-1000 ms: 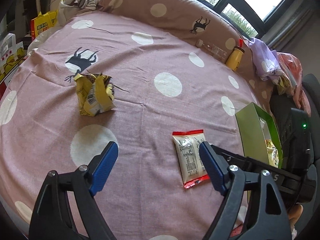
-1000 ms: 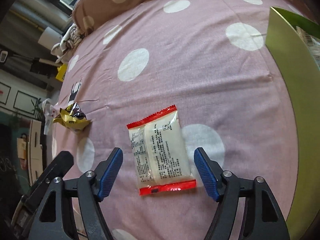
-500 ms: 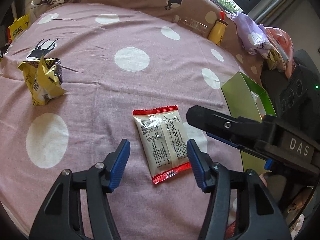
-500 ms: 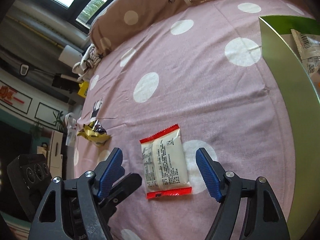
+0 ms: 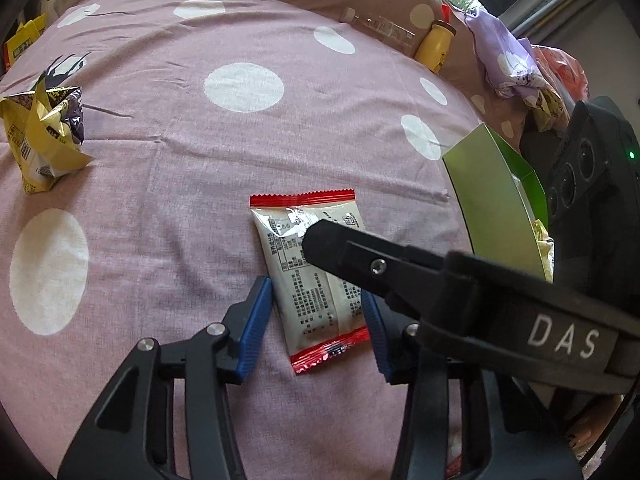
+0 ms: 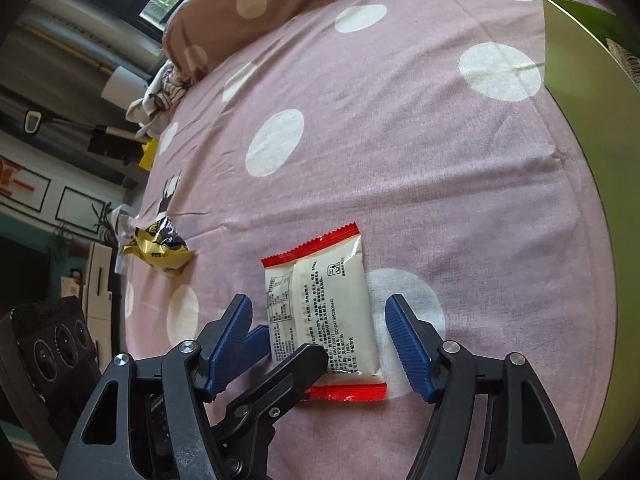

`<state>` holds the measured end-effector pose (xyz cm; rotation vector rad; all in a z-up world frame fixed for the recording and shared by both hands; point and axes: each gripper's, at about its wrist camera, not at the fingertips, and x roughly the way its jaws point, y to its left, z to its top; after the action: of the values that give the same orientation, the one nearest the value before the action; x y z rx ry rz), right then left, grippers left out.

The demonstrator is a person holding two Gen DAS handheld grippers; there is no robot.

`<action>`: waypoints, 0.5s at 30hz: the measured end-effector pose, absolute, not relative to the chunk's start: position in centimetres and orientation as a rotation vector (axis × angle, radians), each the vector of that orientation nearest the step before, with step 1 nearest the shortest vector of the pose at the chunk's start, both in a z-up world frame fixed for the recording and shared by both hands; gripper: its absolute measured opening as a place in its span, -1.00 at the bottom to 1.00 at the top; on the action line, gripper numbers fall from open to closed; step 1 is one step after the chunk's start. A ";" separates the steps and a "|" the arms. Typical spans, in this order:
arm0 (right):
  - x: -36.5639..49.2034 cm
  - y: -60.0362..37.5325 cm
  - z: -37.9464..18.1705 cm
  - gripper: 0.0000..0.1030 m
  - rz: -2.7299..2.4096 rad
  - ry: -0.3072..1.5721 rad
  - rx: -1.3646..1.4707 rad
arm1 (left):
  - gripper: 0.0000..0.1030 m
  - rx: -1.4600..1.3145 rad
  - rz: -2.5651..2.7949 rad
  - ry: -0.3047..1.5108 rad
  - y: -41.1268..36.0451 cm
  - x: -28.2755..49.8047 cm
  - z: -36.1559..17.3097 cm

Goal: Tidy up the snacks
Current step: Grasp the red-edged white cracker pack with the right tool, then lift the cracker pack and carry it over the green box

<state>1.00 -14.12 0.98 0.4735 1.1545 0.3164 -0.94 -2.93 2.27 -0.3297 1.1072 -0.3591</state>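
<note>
A white snack packet with red ends (image 5: 316,276) lies flat on the pink dotted bedsheet (image 5: 168,216). My left gripper (image 5: 318,308) straddles its near half. Its jaws are closing, and both blue pads (image 5: 256,320) meet the packet's long edges. In the right wrist view, my right gripper (image 6: 318,320) hangs over the same packet (image 6: 324,312). Its jaws are closing too, but they stand wider than the packet, with a gap at each pad. One black right finger (image 5: 360,256) crosses the packet's top in the left wrist view.
An open green box (image 5: 492,196) holding snacks stands right of the packet, also visible as the green box (image 6: 580,100). A crumpled yellow snack bag (image 5: 44,136) lies far left. A yellow bottle (image 5: 434,46), a clear bottle (image 5: 380,28) and clothes (image 5: 508,64) line the far pillow edge.
My left gripper swung from open bedsheet over to the packet, came down and narrowed its jaws onto its sides. The right gripper's jaws narrowed slightly above the same packet.
</note>
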 end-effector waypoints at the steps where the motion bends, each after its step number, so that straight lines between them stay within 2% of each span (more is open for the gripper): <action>1: 1.0 -14.0 1.0 0.35 0.316 1.153 0.467 | -0.23 -0.325 -0.358 1.105 -3.0 -1.0 2.3; 6: 0.5 -13.6 1.2 0.21 0.284 1.138 0.418 | -0.24 -0.295 -0.348 1.081 -3.3 -1.2 2.5; 15: -1.3 -13.4 4.0 0.21 0.270 1.014 0.392 | -0.24 -0.259 -0.340 0.967 -3.4 -2.7 5.0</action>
<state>-1.32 -13.42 3.96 0.3919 1.0141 0.2698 -2.71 -3.45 4.98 -0.2592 0.9667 -0.3404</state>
